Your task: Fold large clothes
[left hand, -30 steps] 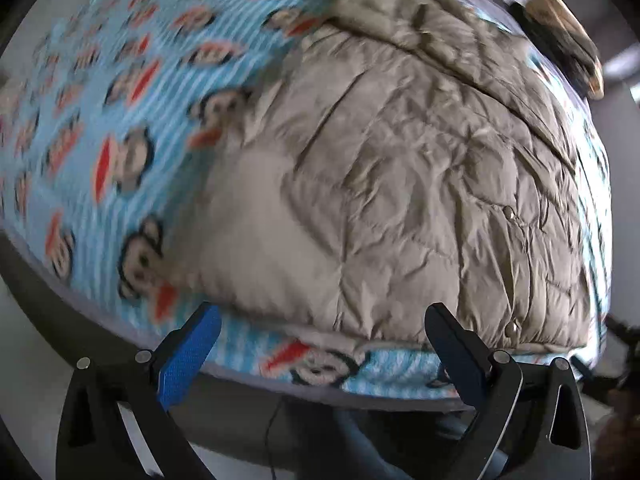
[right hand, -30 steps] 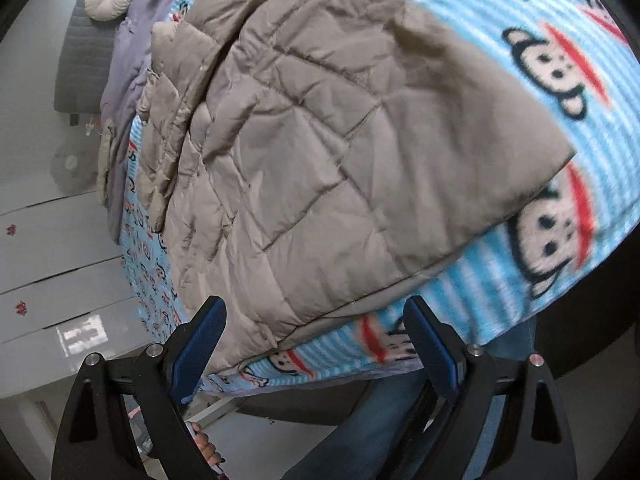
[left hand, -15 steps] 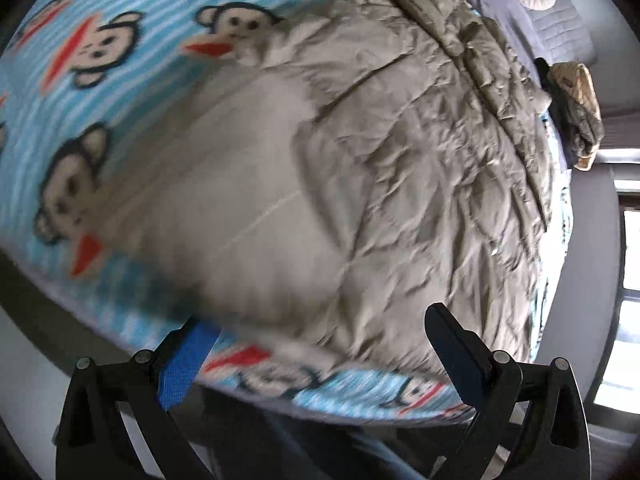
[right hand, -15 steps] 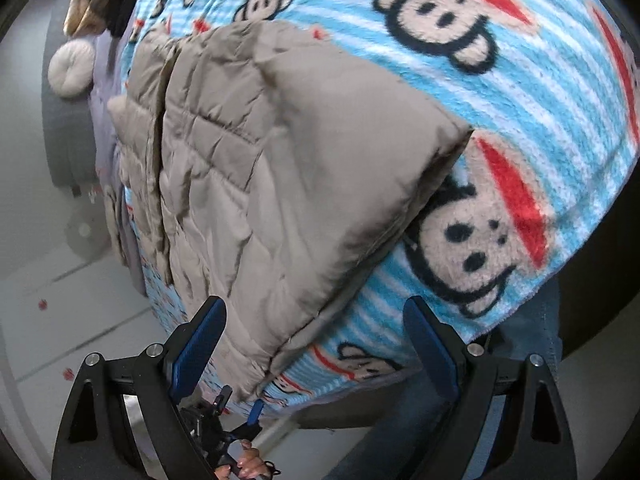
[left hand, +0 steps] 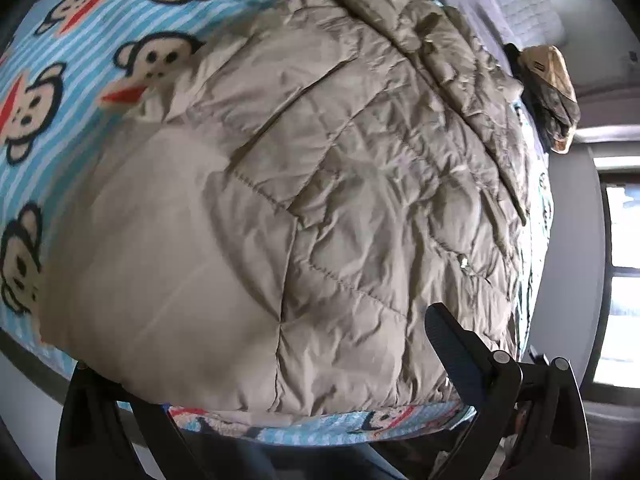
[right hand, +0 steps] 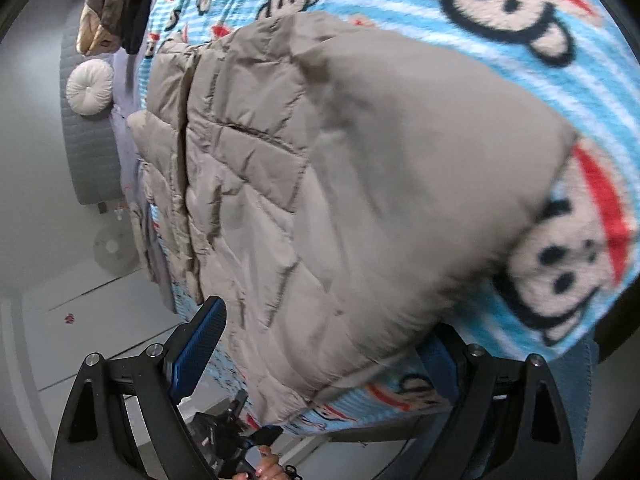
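Observation:
A beige quilted puffer jacket [left hand: 304,208] lies spread on a bed with a blue striped monkey-print blanket [left hand: 80,40]. My left gripper [left hand: 276,364] is open at the jacket's near hem; the hem lies over its left finger, and the right finger [left hand: 452,344] shows on top. In the right wrist view the jacket [right hand: 340,200] fills the middle, and my right gripper [right hand: 320,344] is open with the jacket's near corner between its fingers. Its left blue pad [right hand: 200,344] shows; the right one is partly under the hem.
A round white cushion [right hand: 90,86] and grey headboard [right hand: 76,152] sit at the bed's far end. A pile of dark and tan clothes [left hand: 548,88] lies near the pillows. A window [left hand: 620,280] is to the right. White floor lies below the bed edge.
Both grippers have moved forward onto the jacket's near hem, so the fabric now lies between or over the fingers. Both views have rotated and come closer.

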Demonstrator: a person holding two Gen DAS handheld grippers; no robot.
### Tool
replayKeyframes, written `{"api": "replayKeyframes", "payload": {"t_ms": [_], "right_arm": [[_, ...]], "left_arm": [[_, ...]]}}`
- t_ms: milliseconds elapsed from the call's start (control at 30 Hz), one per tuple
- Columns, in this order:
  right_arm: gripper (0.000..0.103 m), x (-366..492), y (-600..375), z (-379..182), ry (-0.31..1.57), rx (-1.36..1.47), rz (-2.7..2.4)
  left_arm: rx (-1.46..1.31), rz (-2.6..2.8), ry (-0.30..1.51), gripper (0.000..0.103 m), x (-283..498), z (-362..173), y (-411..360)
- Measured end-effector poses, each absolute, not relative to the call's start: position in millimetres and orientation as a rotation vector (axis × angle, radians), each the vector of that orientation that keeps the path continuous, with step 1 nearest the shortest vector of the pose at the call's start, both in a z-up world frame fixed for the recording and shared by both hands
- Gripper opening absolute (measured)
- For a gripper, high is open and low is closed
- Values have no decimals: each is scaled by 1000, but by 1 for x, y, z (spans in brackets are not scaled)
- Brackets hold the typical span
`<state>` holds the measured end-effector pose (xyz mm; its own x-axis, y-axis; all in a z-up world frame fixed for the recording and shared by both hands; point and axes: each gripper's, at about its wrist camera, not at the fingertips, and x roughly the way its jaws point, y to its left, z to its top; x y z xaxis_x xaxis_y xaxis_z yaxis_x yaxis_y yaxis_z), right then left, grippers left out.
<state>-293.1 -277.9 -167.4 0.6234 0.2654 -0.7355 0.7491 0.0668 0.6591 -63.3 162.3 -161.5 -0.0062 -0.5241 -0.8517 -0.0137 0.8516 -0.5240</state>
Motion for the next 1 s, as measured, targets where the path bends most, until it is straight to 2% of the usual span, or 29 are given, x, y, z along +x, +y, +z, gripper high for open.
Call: {"api": "replayKeyframes", "payload": {"t_ms": [33,67,100,133,167,200,233,267,300,433,600,867,1000], "right_arm": [[91,-291,-276,-166,880,1501,-444],[90,-288,-274,-165,871,1494,-444],[81,-288,-273,-164,868,1488,-446],[69,-287,-272,-164,872,1484,-451],[64,-286,-270,-165,876,1485,-455],[56,-286,-268,-166,879,1486,-464],[43,-285,-266,-167,887,1480,-476],[33,-285,-265,-167,901,1467,-491],[11,-285,-265,-167,920,1443,-518],[9,-280,-265,-156,913,1410,-496],[9,-241,-271,-107,947,1202,-380],[9,-139,-304,-12,925,900,-182],[9,-82,-324,16,914,807,-99]], "left_arm": [[-436,-437,1530,97,-63,-159,163],[-429,-441,1528,87,-63,-159,162],[-412,-449,1533,83,-63,-159,163],[-396,-454,1541,70,-62,-160,164],[-389,-459,1544,52,-62,-161,165],[-372,-468,1551,40,-61,-162,167],[-352,-468,1552,25,-59,-163,170],[-345,-470,1551,19,-60,-162,174],[-350,-476,1542,18,-58,-159,177],[-355,-499,1449,18,-47,-126,181],[-334,-507,1297,18,-20,-69,162],[-311,-409,1090,18,48,16,115],[-270,-364,1029,18,88,37,89]]}}
